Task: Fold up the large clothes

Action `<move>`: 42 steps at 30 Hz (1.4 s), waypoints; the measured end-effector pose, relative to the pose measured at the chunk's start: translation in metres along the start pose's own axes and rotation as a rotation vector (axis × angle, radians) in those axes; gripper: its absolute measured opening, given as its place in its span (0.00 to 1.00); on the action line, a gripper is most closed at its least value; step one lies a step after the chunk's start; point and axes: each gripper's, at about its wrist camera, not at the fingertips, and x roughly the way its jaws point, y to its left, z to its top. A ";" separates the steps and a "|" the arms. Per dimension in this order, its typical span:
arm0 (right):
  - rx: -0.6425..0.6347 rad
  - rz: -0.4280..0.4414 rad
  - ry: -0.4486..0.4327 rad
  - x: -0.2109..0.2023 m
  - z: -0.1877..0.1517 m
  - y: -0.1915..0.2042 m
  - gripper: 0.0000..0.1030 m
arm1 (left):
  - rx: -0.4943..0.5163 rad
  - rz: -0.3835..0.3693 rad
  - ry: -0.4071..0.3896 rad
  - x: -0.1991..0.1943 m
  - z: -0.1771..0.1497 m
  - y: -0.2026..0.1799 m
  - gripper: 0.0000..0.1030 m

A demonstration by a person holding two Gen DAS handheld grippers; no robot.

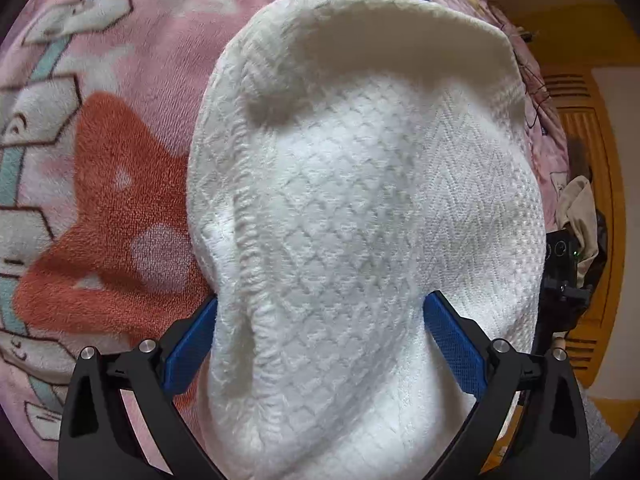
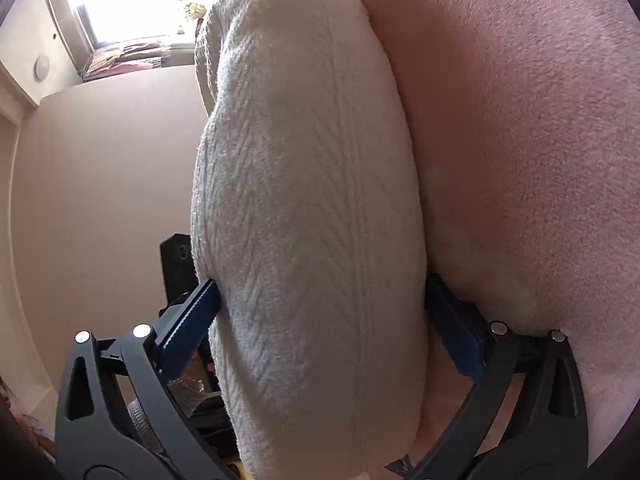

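Left gripper (image 1: 320, 320): black frame, blue textured pads (image 1: 454, 344), jaws spread wide with a thick bundle of white knitted garment (image 1: 360, 220) filling the gap between them. Both pads press against the cloth, so the claw is clamped on the bundle rather than standing free. Garment surface shows a diamond and herringbone weave, with a ribbed seam running down the left side. Its upper edge curls over into a smooth folded lip.

Behind the garment in the left wrist view: pink fleece blanket (image 1: 132, 92) with a red-orange star shape and pale outlined figures; the garment lies against it. Farther right, a black camera unit (image 1: 562, 256) with a small green light, then an orange wooden door or cabinet (image 1: 588, 128) with slats.

Right gripper (image 2: 320, 320): same build, blue pads (image 2: 192, 332) bearing on either side of a rolled mass of the white garment (image 2: 308, 220), gripping it. The roll stands tall in view, herringbone ribs running lengthwise. The pink blanket (image 2: 540, 140) is just beside it on the right, touching. To the left, a plain beige wall (image 2: 100, 180); farther, a bright window (image 2: 132, 0).
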 end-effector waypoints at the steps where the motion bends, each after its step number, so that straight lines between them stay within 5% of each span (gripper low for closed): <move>1: -0.002 0.005 0.008 0.001 0.001 -0.001 0.95 | -0.006 -0.009 -0.001 0.003 0.001 0.002 0.94; 7: -0.042 -0.021 0.033 0.009 0.005 0.002 0.95 | 0.031 0.016 0.020 0.016 0.004 -0.010 0.93; 15: -0.045 0.010 -0.084 0.022 0.001 -0.003 0.95 | 0.020 0.023 0.035 0.034 0.020 -0.024 0.90; 23: -0.007 0.061 -0.076 0.017 -0.004 -0.001 0.88 | -0.004 -0.059 -0.009 0.012 0.015 -0.022 0.49; 26: -0.026 0.101 -0.049 0.016 -0.006 0.010 0.84 | 0.019 -0.064 -0.024 0.003 0.013 -0.033 0.42; 35: 0.004 0.242 -0.050 0.002 -0.013 0.025 0.79 | 0.023 -0.116 -0.104 -0.025 0.001 -0.063 0.39; 42: -0.041 0.295 -0.020 0.001 -0.031 0.052 0.79 | 0.084 -0.070 -0.170 -0.058 -0.014 -0.083 0.38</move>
